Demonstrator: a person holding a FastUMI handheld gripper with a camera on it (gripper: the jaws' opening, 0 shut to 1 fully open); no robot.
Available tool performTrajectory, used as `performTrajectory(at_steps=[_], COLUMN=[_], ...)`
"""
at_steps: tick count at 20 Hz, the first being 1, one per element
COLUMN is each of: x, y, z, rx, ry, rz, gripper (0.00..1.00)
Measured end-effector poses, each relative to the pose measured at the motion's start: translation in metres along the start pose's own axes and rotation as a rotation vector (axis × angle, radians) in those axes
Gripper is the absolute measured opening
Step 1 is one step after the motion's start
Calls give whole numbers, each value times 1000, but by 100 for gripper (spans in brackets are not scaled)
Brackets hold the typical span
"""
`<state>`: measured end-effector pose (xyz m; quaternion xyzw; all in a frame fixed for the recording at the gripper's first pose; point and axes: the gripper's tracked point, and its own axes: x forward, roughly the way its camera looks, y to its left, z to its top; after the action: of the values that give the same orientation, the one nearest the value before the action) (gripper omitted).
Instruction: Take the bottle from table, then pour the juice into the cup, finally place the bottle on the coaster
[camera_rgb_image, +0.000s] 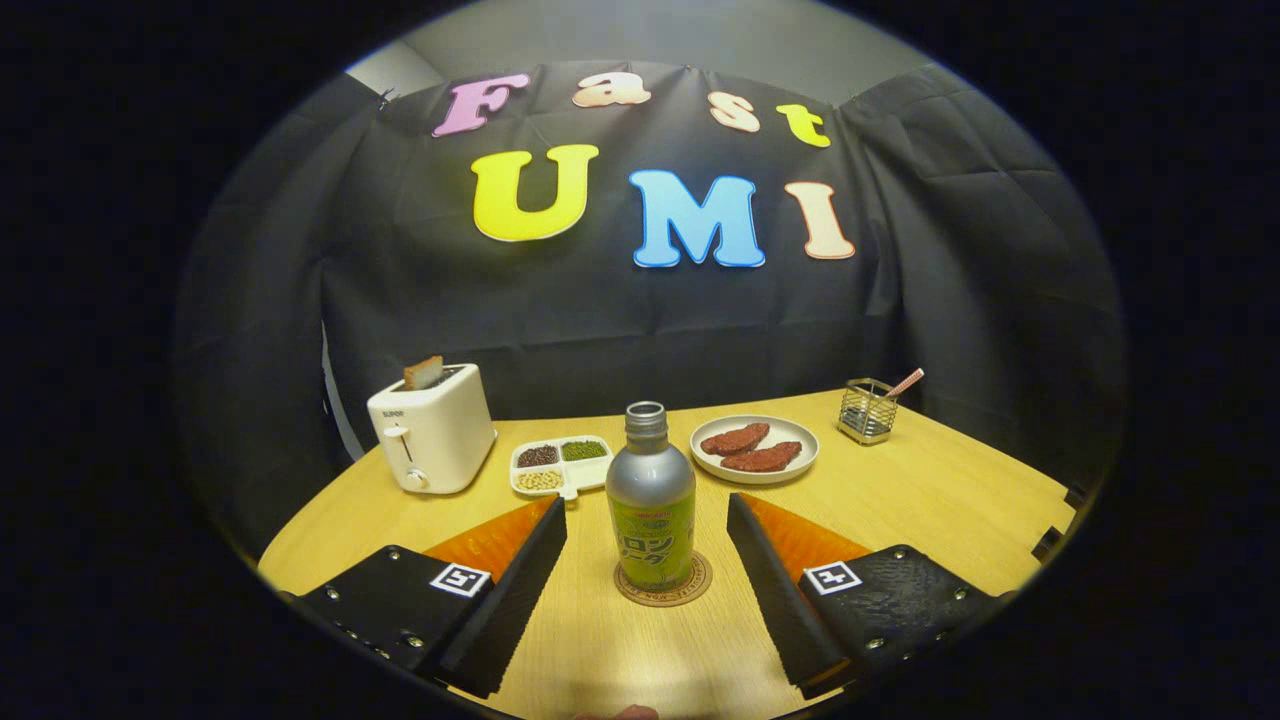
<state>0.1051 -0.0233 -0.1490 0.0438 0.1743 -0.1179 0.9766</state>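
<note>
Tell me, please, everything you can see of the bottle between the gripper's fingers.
The bottle looks like silver metal, with a yellow-green label around its lower body and a narrow neck whose mouth is open, no cap on it. It stands upright on a round coaster on the wooden table. The gripper is open, its fingers on either side of the bottle and clear of it.

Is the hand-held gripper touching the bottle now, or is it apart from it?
Apart. In the gripper view the hand-held gripper is open: bare table shows between each finger and the bottle, which stands upright on the coaster.
</note>
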Motion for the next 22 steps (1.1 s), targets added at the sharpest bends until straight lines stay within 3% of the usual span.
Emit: performTrajectory(at_steps=[11,22], x=[-124,-211], y=[40,43], z=[70,84], rx=[-48,-107], ry=[-151,-217], rz=[144,165], gripper=[98,98])
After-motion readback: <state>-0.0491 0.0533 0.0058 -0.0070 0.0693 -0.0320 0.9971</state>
